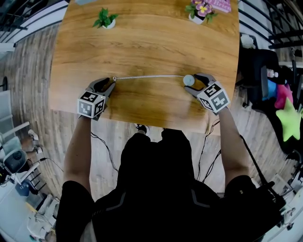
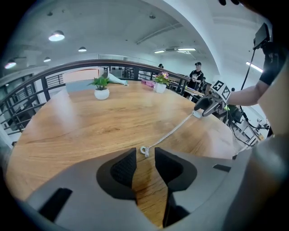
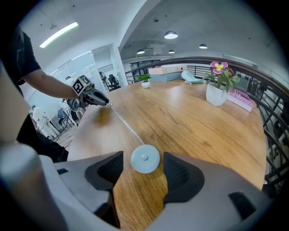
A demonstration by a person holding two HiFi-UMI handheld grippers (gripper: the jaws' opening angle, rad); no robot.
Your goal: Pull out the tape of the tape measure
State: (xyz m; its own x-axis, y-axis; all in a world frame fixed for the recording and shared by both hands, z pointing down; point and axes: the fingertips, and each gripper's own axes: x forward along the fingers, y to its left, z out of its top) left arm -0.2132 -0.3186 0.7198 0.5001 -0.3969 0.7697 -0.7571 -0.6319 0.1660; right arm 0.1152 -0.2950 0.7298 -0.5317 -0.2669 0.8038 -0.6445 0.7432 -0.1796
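Tape (image 1: 149, 76) lies stretched in a thin pale line across the near part of the wooden table (image 1: 151, 42), running left to right between the two grippers. At its right end sits the round pale tape measure case (image 3: 145, 159), flat on the wood. At its left end is a small end ring (image 2: 144, 150).

The person standing at the near edge has both arms out over the table. The left gripper (image 2: 145, 153) points down at the tabletop with its jaws spread a little. The end ring sits right at their tips, and as far as I can make out it rests on the wood free of both pads, not pinched.

The right gripper (image 1: 191, 79) is angled down the same way, its jaws standing wider. The case lies between them with bare wood showing on either side, so nothing grips it.

Far across the table a green potted plant (image 1: 105, 19) stands to the left. A flowering plant (image 1: 201, 10) in a white pot stands to the right, with a pink box (image 1: 220, 4) just beside it at the far edge.
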